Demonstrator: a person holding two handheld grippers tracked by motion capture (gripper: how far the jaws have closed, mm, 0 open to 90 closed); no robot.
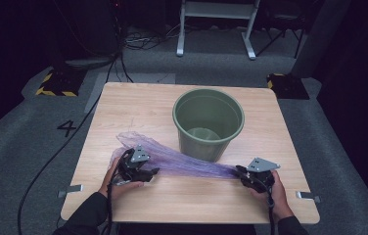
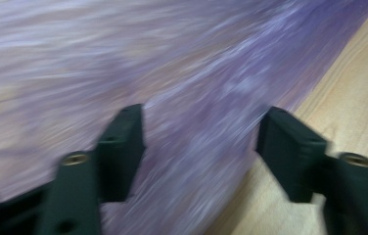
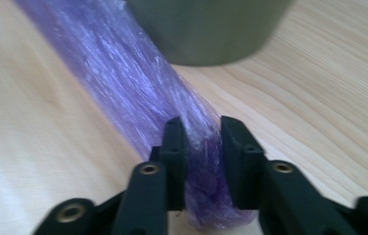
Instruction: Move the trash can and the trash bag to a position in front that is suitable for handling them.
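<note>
while stretched: one purple bag (image 1: 182, 162), one bin (image 1: 208, 122)

The pale wooden tabletop (image 1: 138, 105) is evenly lit from above while the surrounding room is dark. The left gripper view is streaked with motion blur; the right gripper view is soft at its far edge.

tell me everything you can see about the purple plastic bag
The purple bag is thin, see-through, crinkled film, pulled into a long band flat on the wooden table. It runs past the foot of the green bin; whether they touch is unclear. Its narrow bunched end is pinched in the right claw. The wider end spreads under the left claw, whose jaws stand apart over it.
</note>
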